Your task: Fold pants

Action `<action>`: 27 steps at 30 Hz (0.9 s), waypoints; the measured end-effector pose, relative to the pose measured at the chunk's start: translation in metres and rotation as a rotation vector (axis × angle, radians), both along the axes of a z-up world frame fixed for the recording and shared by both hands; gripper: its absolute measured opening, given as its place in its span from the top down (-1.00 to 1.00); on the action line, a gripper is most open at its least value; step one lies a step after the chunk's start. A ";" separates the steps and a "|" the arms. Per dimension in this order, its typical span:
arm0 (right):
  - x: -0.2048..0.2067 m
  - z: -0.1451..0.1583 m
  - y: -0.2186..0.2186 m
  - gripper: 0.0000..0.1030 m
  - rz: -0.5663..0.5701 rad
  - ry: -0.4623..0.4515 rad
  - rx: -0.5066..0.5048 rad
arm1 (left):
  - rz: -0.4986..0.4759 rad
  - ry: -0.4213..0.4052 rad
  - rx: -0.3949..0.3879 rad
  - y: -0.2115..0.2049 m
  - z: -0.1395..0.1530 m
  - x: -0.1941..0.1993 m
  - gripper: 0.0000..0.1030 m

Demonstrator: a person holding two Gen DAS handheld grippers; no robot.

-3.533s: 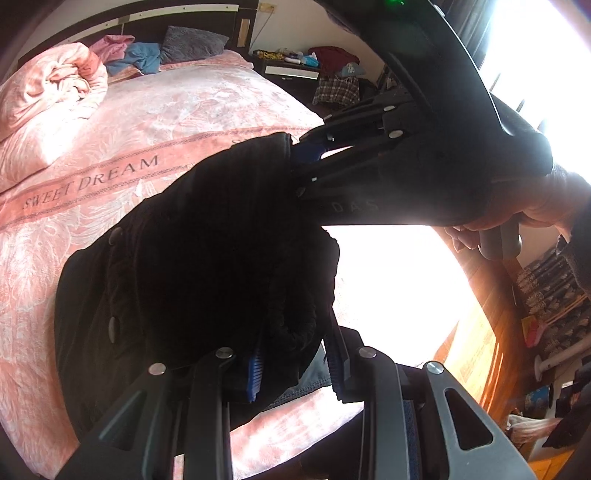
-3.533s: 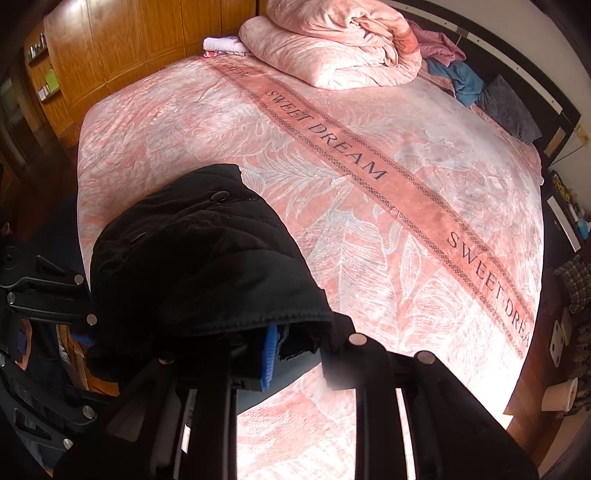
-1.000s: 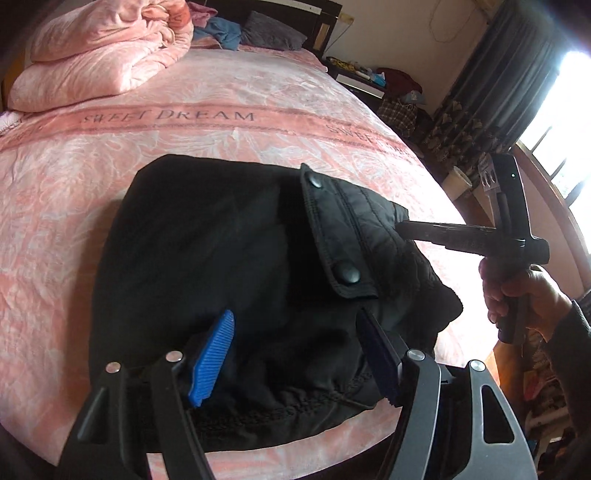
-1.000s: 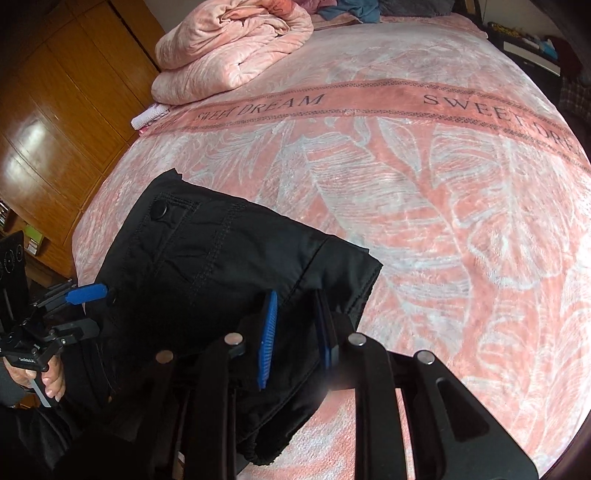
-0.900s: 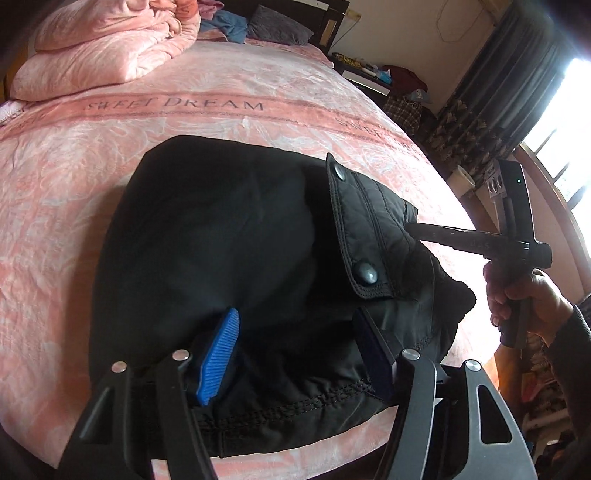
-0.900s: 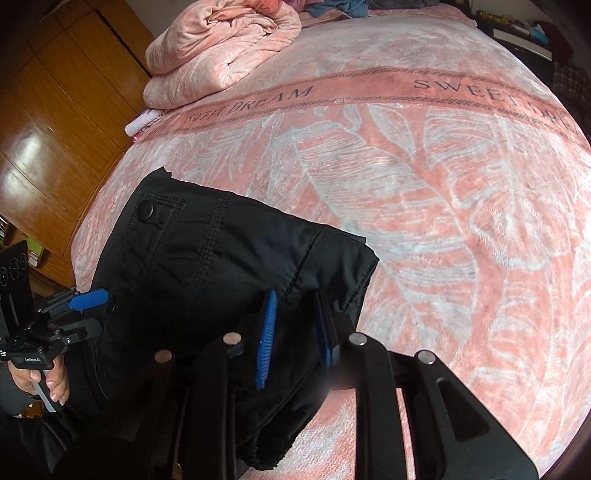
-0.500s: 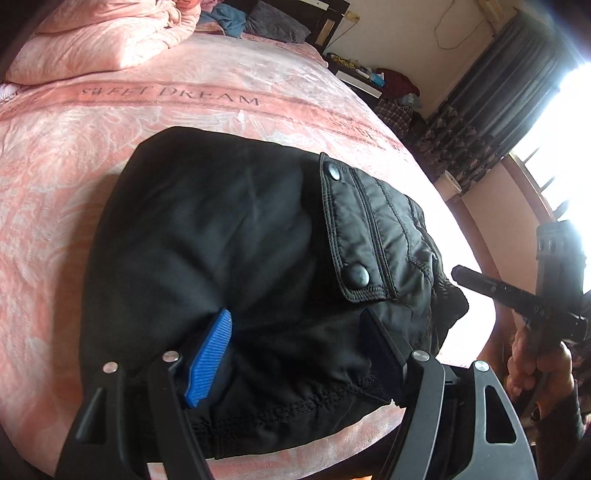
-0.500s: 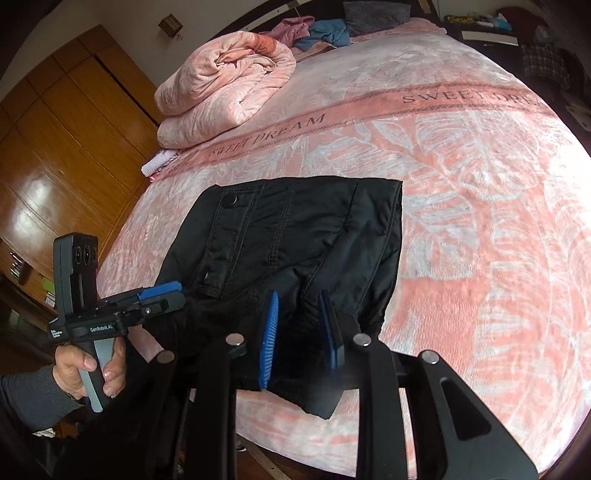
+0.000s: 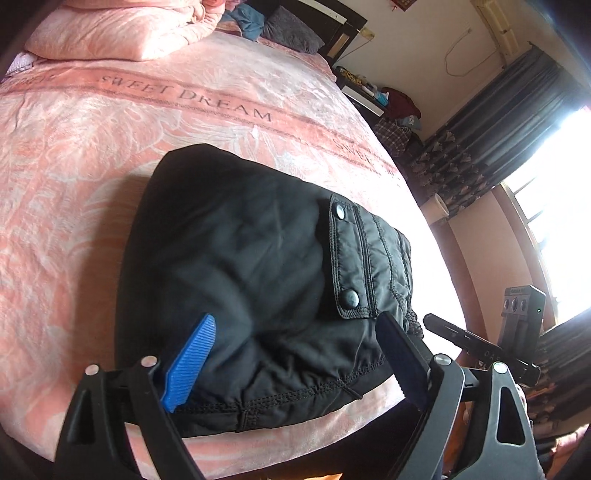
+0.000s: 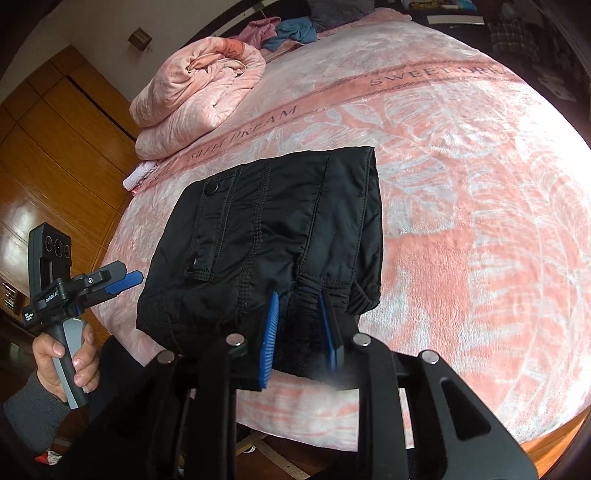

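The left gripper (image 10: 123, 282) has let go since 3.5 s ago; its jaws are wide open, off the folded black pants (image 10: 273, 236) on the bed (image 10: 461, 184). The right gripper (image 10: 300, 332) has pulled back, jaws partly open, holding nothing. The blanket (image 9: 74, 147) reads "SWEET DREAM".

Pink bedspread (image 10: 461, 192) with pale leaf pattern and a darker band lettered "SWEET DREAM". Rolled pink quilt (image 10: 199, 88) near the head of the bed. Pink and blue clothes (image 10: 280, 27) beside a grey pillow (image 9: 291, 31). Wooden wardrobe (image 10: 55, 147). Dark curtains (image 9: 491, 136) beside a bright window (image 9: 561, 221).
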State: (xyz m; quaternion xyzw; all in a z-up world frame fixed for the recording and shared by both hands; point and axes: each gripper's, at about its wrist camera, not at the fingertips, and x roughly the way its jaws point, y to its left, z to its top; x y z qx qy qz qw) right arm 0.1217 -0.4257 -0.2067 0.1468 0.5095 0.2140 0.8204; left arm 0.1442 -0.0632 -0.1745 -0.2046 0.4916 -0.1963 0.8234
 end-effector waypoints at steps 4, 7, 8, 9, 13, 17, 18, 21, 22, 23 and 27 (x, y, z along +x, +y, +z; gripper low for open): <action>0.004 -0.026 0.004 0.49 0.000 0.065 -0.077 | 0.056 0.077 -0.051 0.028 -0.017 0.014 -0.74; 0.009 -0.010 0.000 0.46 -0.005 0.063 -0.047 | 0.073 0.143 -0.111 0.048 -0.035 0.024 -0.74; 0.013 -0.002 -0.004 0.40 -0.021 0.054 -0.029 | 0.074 0.148 -0.125 0.053 -0.036 0.026 -0.74; 0.018 0.005 -0.007 0.31 -0.041 0.042 -0.012 | 0.073 0.149 -0.137 0.057 -0.036 0.029 -0.74; 0.061 0.021 -0.011 0.23 -0.078 0.018 0.033 | 0.088 0.126 -0.171 0.075 -0.031 0.046 -0.74; 0.108 0.008 -0.004 0.23 -0.094 0.031 0.085 | 0.119 0.134 -0.178 0.089 -0.033 0.071 -0.74; 0.120 0.000 -0.001 0.23 -0.097 0.052 0.085 | 0.122 0.137 -0.173 0.092 -0.034 0.078 -0.74; 0.139 -0.032 -0.001 0.29 -0.120 0.141 0.048 | 0.108 0.170 -0.160 0.097 -0.044 0.100 -0.75; 0.141 -0.039 -0.001 0.30 -0.114 0.150 0.023 | 0.100 0.189 -0.152 0.097 -0.049 0.106 -0.75; 0.140 -0.042 -0.001 0.30 -0.110 0.150 0.015 | 0.090 0.210 -0.143 0.097 -0.055 0.112 -0.75; 0.118 -0.021 -0.018 0.19 -0.139 0.123 0.083 | 0.058 0.232 -0.154 0.098 -0.064 0.116 -0.75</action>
